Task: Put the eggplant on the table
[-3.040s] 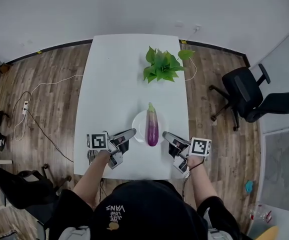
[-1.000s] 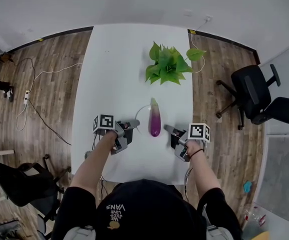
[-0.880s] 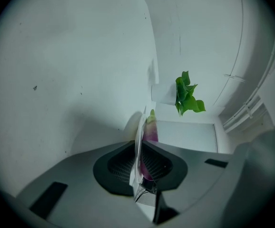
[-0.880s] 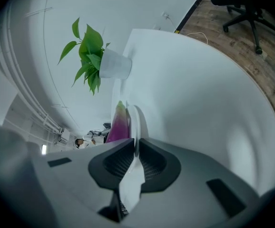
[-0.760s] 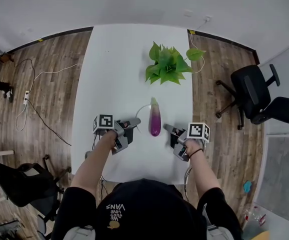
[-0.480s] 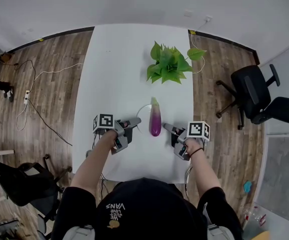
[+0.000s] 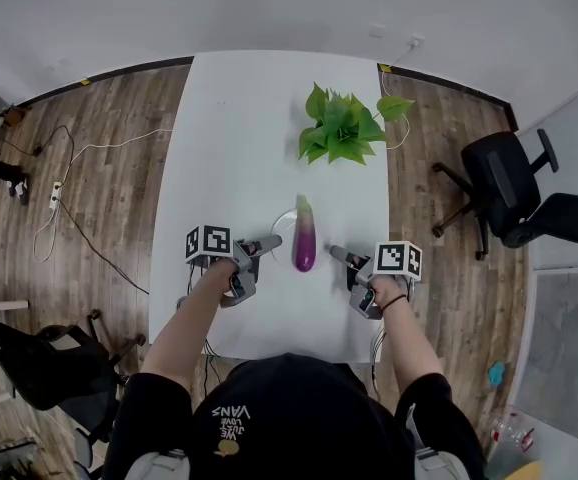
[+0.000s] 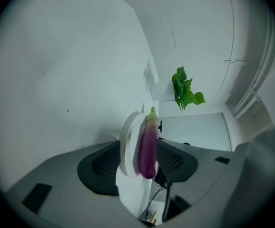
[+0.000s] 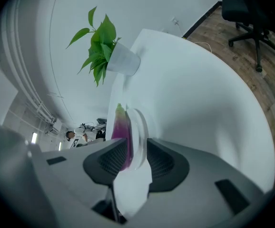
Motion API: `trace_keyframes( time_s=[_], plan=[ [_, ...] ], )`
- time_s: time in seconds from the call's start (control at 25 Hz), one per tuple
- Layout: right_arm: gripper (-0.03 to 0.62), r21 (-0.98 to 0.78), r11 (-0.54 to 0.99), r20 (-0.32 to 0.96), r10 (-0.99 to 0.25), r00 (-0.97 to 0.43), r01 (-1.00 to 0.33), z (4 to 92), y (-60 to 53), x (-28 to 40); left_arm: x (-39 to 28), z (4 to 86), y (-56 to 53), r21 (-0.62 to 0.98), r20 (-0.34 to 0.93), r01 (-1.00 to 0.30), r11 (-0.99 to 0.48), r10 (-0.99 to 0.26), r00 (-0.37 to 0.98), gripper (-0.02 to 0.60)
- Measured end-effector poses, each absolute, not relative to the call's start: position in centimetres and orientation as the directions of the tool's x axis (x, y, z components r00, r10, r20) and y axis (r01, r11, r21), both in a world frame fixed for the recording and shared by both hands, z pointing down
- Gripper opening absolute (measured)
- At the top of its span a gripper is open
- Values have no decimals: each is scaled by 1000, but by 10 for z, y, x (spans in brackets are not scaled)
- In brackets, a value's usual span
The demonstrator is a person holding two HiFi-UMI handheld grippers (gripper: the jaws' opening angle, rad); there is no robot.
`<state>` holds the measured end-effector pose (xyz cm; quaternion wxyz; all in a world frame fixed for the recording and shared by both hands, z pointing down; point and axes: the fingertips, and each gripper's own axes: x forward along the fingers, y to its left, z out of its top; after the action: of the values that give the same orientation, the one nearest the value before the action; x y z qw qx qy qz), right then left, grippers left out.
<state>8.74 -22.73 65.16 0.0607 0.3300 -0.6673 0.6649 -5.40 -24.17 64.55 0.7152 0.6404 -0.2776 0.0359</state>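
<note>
Now the eggplant (image 7: 305,240) is seen lying on a white plate (image 7: 280,230), near the front edge of the white table (image 7: 229,138). It is purple with a green end. The green end is pointed away from the person, toward a leafy plant (image 7: 341,128) set further back on the table.

2 claws are held low near the plate. The left claw (image 7: 255,265) is kept just to the left of the plate, and the right claw (image 7: 349,279) is kept near the right side of the eggplant. Both claws have just been opened, and their jaws are spread apart. Nothing is gripped by them. In the left gripper view the eggplant (image 8: 148,146) and the plate (image 8: 127,144) are seen ahead through the gap of the jaws, but they are not touched. The same is seen in the right gripper view.

It looks like the task is only at its start. The eggplant is not yet lifted off the plate. It must be grabbed, carried off the plate, and put down on the bare table.
</note>
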Motion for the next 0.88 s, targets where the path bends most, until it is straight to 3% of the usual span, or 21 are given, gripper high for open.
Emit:
trace_keyframes(
  time_s=[0.2,0.64,0.8,0.88],
  plan=[
    [120,-842,-88,525,-361,-770,-533,650,-221,85,-59,642,-239,855,513,-510,96,-303,803,259],
    [119,-773,78,548,-419,-724,-630,623,-214,85,-53,608,-236,787,511,-592,-173,-355,783,261],
    [117,-728,170,536,-464,-705,-665,604,-209,80,-47,584,-232,754,458,-592,-285,-418,785,244],
    [82,-692,220,522,-506,-687,-688,592,-207,79,-46,572,-230,701,439,-614,-363,-458,773,208]
  ],
)
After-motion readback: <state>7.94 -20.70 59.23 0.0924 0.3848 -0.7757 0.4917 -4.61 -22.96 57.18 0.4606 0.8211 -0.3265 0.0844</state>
